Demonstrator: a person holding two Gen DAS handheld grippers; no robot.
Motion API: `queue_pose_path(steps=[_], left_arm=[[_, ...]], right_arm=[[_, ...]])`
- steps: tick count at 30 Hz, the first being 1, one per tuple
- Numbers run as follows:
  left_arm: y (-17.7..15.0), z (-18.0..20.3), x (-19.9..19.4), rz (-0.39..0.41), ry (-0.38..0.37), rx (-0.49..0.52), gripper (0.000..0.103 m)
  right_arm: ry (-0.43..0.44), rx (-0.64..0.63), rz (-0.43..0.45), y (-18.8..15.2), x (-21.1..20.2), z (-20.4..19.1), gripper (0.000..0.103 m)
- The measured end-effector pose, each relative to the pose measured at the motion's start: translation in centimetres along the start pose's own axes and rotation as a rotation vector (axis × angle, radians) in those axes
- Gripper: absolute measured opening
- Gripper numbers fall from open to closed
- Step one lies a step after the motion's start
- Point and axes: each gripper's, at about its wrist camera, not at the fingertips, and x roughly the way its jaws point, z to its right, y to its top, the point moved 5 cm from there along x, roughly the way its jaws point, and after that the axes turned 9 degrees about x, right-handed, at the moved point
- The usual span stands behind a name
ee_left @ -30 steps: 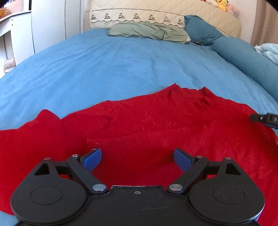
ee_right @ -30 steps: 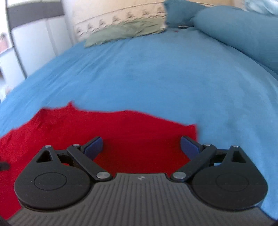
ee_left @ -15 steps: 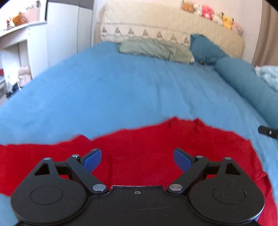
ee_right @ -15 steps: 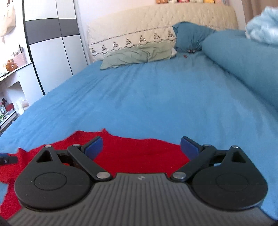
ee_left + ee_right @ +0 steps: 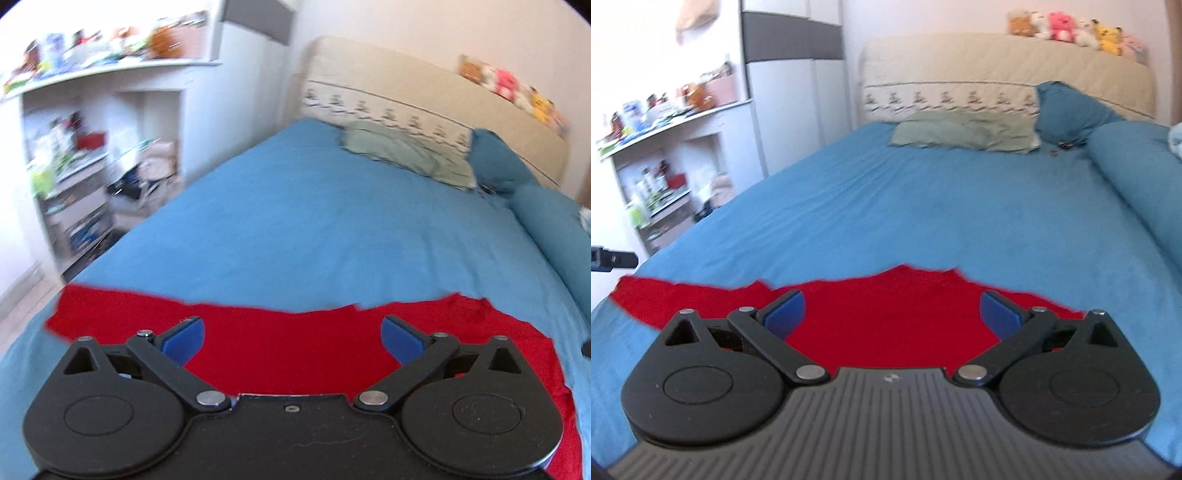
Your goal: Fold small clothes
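Note:
A red garment (image 5: 288, 347) lies spread flat on the blue bed sheet (image 5: 332, 236), near the bed's front edge. My left gripper (image 5: 291, 338) hovers above it, its blue pads wide apart and still opening, with nothing between them. In the right wrist view the same red garment (image 5: 886, 314) stretches below my right gripper (image 5: 892, 314), which is open and empty. A dark tip of the left gripper (image 5: 613, 258) shows at the left edge there, and the right gripper's tip (image 5: 585, 349) at the right edge of the left wrist view.
A green pillow (image 5: 964, 131) and a blue pillow (image 5: 1067, 110) lie at the beige headboard (image 5: 997, 62), with plush toys (image 5: 1067, 26) on top. A blue bolster (image 5: 1137, 173) runs along the right side. White shelves (image 5: 85, 166) with clutter stand left of the bed.
Both grippers have risen and drawn back from the red garment, which now sits lower and smaller in each view. More of the room and shelves has come into sight.

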Motion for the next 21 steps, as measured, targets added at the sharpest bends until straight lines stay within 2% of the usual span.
queue_pose_path(steps=[4, 8, 12, 16, 18, 21], left_arm=[[-2.8, -6.0, 0.4, -0.017, 0.039, -0.062, 0.103], [-5.2, -10.9, 1.8, -0.02, 0.073, -0.129, 0.099], [-7.0, -14.9, 4.3, -0.042, 0.094, -0.194, 0.084], [-8.4, -18.0, 6.9, -0.07, 0.119, -0.272, 0.067], [-8.9, -18.9, 7.6, -0.063, 0.118, -0.307, 0.065], [-8.7, -19.4, 8.4, -0.03, 0.132, -0.296, 0.06]], right_arm=[[0.01, 0.013, -0.067, -3.7, 1.8, -4.1, 0.103], [0.015, 0.046, -0.132, -7.7, 4.6, -6.5, 0.103], [0.014, 0.031, -0.143, -10.2, 6.4, -8.4, 0.103], [0.011, 0.012, -0.146, -10.8, 7.8, -9.2, 0.103], [0.013, -0.003, -0.139, -10.7, 7.9, -9.0, 0.103], [0.009, -0.022, -0.132, -10.6, 8.7, -8.8, 0.103]])
